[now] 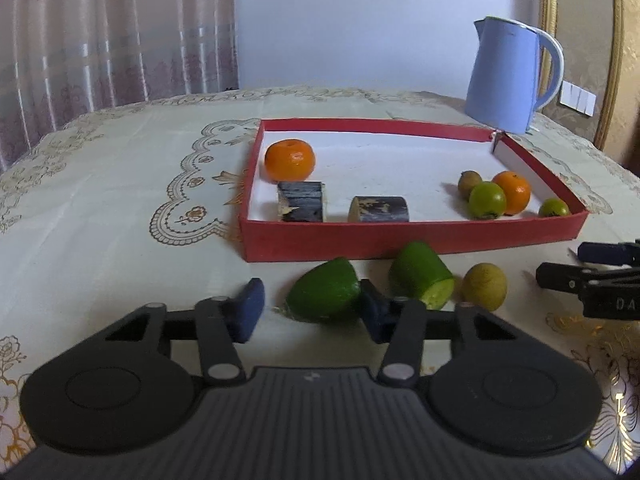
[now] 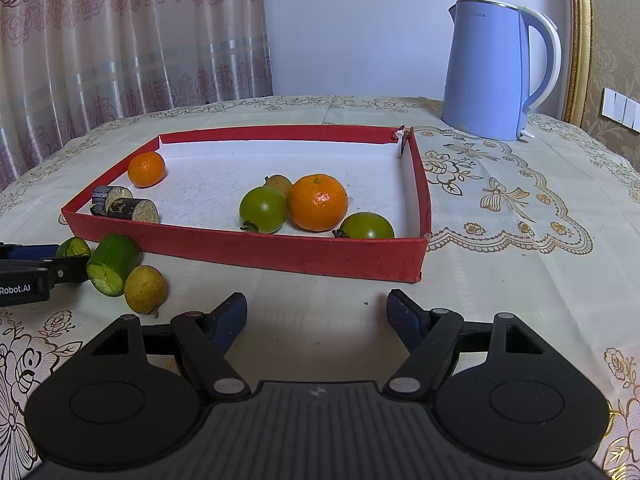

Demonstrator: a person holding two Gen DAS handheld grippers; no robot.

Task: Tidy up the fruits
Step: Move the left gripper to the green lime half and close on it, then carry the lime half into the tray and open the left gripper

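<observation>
A red tray (image 1: 400, 236) (image 2: 280, 254) holds two oranges (image 1: 289, 159) (image 2: 317, 201), green fruits (image 1: 487, 201) (image 2: 263, 209) and two dark sugarcane pieces (image 1: 301, 201) (image 2: 136, 210). On the cloth in front lie two green cucumber pieces (image 1: 323, 296) (image 1: 422, 274) (image 2: 112, 264) and a yellow-brown fruit (image 1: 484, 285) (image 2: 145, 289). My left gripper (image 1: 310, 312) is open, its fingers on either side of the left cucumber piece. My right gripper (image 2: 317, 318) is open and empty, just before the tray's near wall.
A blue electric kettle (image 1: 506, 76) (image 2: 496, 68) stands behind the tray at the right. A patterned cloth (image 1: 100, 200) covers the table. Curtains hang at the left. The right gripper's fingers (image 1: 588, 276) show at the right edge of the left wrist view.
</observation>
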